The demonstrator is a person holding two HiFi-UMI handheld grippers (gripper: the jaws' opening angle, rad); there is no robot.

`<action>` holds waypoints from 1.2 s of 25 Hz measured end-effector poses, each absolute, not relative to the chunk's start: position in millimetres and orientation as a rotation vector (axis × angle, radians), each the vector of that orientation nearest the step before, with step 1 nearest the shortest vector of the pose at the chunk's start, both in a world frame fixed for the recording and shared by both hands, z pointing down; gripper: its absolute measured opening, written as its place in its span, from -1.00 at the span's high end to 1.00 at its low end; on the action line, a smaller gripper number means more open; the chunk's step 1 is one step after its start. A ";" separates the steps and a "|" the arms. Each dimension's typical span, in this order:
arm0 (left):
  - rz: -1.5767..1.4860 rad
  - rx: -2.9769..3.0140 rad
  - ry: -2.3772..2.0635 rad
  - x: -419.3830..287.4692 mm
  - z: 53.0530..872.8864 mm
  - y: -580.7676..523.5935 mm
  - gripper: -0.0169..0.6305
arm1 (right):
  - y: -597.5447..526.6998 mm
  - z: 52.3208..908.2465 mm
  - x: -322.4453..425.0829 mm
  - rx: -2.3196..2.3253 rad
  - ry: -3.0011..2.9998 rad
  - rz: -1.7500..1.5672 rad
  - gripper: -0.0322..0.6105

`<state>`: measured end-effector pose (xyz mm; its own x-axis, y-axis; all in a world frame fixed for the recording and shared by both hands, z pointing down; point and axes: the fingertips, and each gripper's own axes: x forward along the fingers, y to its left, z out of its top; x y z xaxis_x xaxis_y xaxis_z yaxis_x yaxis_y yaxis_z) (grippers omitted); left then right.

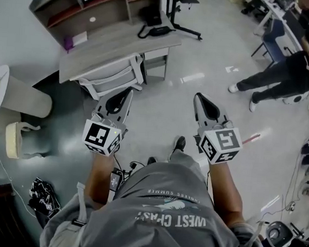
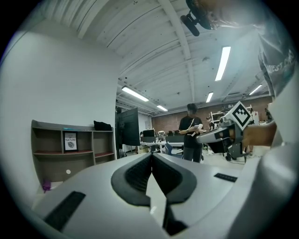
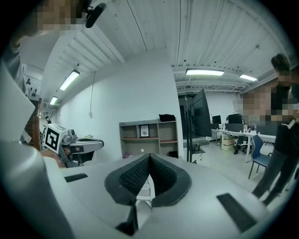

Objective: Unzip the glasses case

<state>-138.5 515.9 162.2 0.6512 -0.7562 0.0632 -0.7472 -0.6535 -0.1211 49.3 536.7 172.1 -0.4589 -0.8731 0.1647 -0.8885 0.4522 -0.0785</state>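
Head view is showing the left gripper (image 1: 127,94) and right gripper (image 1: 198,98) hovering over the floor (image 1: 163,113), both jaw pairs pressing together, gripping nothing; the glasses case is appearing in no view.

Glasses case: I can't make it out in any of my views.
My left gripper (image 1: 127,94): grey body with dark ribbed pads. The jaws are pressed together with nothing between them. I hold it out in the air in front of me, about level, pointing away from my body.
My right gripper (image 1: 200,96): same build, jaws together, also empty. It is held out alongside the left one, well apart from it, with the tips about equally far forward.
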 end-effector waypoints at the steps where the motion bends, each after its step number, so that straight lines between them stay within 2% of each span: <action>1: -0.176 -2.774 1.281 -136.9 163.3 510.0 0.95 | 528.9 173.7 51.8 1.565 -2.598 0.243 0.87; 17: -0.246 -2.674 1.463 -83.9 156.5 409.4 0.95 | 396.3 182.9 103.1 1.365 -2.714 0.295 0.87; 30: -0.313 -2.622 1.526 -17.9 158.6 354.2 0.95 | 331.1 192.4 165.1 1.276 -2.777 0.328 0.87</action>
